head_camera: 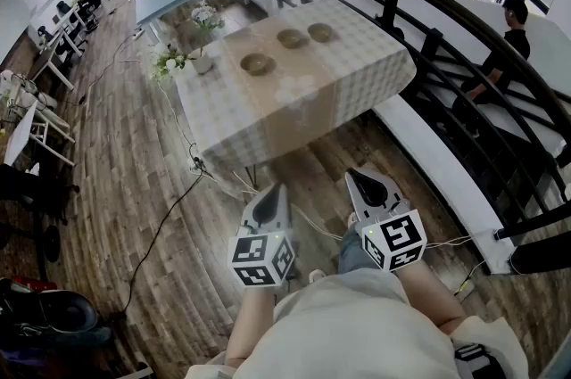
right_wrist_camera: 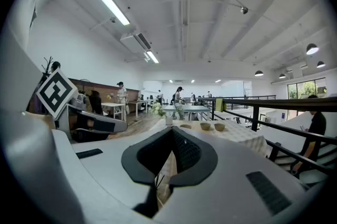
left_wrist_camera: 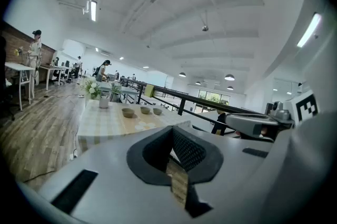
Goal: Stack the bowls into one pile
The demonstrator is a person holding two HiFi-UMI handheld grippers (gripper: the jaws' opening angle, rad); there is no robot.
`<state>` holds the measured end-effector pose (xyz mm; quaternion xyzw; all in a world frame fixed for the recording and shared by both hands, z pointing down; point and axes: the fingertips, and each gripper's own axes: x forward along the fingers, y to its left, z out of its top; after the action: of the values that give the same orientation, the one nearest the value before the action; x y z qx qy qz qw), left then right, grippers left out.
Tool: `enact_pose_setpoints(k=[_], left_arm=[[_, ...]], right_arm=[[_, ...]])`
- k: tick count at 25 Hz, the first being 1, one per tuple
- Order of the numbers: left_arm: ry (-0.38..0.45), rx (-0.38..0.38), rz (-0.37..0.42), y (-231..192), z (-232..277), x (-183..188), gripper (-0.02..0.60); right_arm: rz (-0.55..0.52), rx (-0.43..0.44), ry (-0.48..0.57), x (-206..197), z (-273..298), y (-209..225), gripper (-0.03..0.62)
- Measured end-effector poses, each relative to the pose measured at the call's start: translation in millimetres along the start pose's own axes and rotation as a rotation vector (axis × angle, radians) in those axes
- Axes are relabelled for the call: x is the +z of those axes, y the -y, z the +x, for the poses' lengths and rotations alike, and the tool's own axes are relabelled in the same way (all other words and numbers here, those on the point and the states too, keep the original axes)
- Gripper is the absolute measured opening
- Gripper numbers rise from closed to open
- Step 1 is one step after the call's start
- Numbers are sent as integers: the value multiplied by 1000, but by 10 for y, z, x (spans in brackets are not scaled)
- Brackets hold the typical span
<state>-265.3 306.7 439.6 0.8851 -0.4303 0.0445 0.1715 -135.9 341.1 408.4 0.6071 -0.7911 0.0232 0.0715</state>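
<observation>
Three brownish bowls stand on the tan runner (head_camera: 285, 123) of a table (head_camera: 366, 78) covered in checked cloth, in a slanting row, each apart from the next and none stacked. The near bowl (head_camera: 257, 63) sits closest to a vase of white flowers (head_camera: 202, 62). The middle bowl (head_camera: 292, 38) and the far bowl (head_camera: 320, 32) lie beyond it, toward the black railing (head_camera: 390, 7).

Both grippers are well short of the table, over the wooden floor (head_camera: 152, 172). They are held side by side close to the person's body, on forearms stretched forward. The left gripper (head_camera: 270, 201) and the right gripper (head_camera: 364, 185) aim at the table, tipped only slightly below level.

Each tong is pressed together with nothing between its ribbed pads. In the left gripper view the jaws (left_wrist_camera: 171, 149) meet along one seam, and the right gripper view shows the same (right_wrist_camera: 171, 146).

Only the head view shows the forearms, the pale garment in the person's lap, and the row from above. The left gripper view sees the bowls low and far off, left of its jaws, with the neighbour's marker cube (left_wrist_camera: 307, 107) at the right edge. The right gripper view has them just above its jaws, the other marker cube (right_wrist_camera: 55, 92) at its left, and a person in dark clothes (right_wrist_camera: 316, 130) beyond the railing. Both gripper views also take in the white ceiling with strip lights and people at distant desks
</observation>
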Motion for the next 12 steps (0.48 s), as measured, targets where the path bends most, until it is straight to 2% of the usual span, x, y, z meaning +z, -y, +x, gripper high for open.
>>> enact_pose_setpoints(k=[12], left_arm=[[-7,26,-11,-67,-98,-33,4]], right_arm=[[7,-12,-14,-83,-130,-29,0]])
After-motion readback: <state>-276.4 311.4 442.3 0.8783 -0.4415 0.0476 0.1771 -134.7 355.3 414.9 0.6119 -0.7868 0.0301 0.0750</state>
